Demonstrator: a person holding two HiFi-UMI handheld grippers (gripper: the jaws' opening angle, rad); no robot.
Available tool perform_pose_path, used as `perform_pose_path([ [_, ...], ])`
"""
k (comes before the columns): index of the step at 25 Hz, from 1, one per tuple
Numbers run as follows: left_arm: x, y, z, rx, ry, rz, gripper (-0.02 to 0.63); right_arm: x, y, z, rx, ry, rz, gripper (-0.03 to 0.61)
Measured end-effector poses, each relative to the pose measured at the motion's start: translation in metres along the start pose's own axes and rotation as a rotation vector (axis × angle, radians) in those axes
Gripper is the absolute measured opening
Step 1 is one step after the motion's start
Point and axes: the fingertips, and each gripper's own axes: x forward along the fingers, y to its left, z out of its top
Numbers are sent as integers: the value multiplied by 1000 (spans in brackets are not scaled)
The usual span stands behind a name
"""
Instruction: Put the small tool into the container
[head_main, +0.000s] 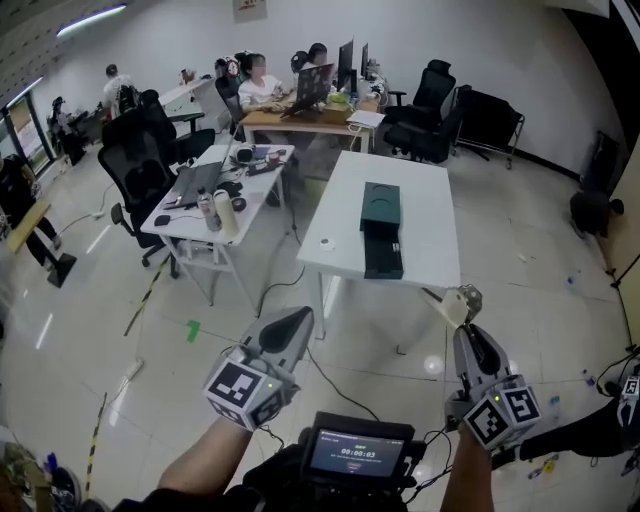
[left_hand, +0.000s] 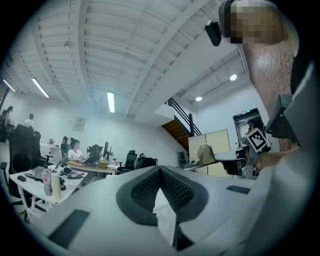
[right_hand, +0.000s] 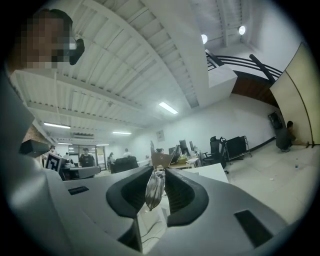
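Small silvery metal tool with a tan head (right_hand: 154, 190) is pinched along the right gripper (head_main: 466, 335) fingers; the dark green box container (head_main: 380, 207) lies straight ahead on the white desk (head_main: 430, 200), well apart, nearer this gripper; left gripper (head_main: 292, 322) fingers pressed together, empty

left gripper (head_main: 298, 320): pale grey shell, dark grey pads, black-and-white square markers | right gripper (head_main: 463, 325): same scheme | small tool (head_main: 452, 302): cream head, silvery metal shank | container (head_main: 380, 207): dark green and black | table (head_main: 425, 215): white | floor (head_main: 540, 300): pale grey, glossy | tape mark (head_main: 193, 330): green
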Motion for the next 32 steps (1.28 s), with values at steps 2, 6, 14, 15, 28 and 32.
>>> perform_pose_path([
  [2, 10, 35, 2, -4, -1, -16, 18, 33, 10, 0, 1, -2, -18, 80],
  [6, 22, 92, 1, -26, 2, -48, 18, 83, 35, -1, -13, 3, -46, 81],
  [14, 52, 171, -21, -88, 33, -86, 18, 169, 57, -6, -34, 25, -59, 80],
  [15, 59, 178, -23, -87, 31, -84, 18, 178, 55, -6, -36, 24, -56, 80],
  [28, 178, 226, -35, -65, 34, -32, 18, 292, -39, -24, -67, 63, -25, 80],
  [32, 249, 235, -34, -67, 49, -1, 18, 339, -98, -20, -99, 103, 8, 81],
])
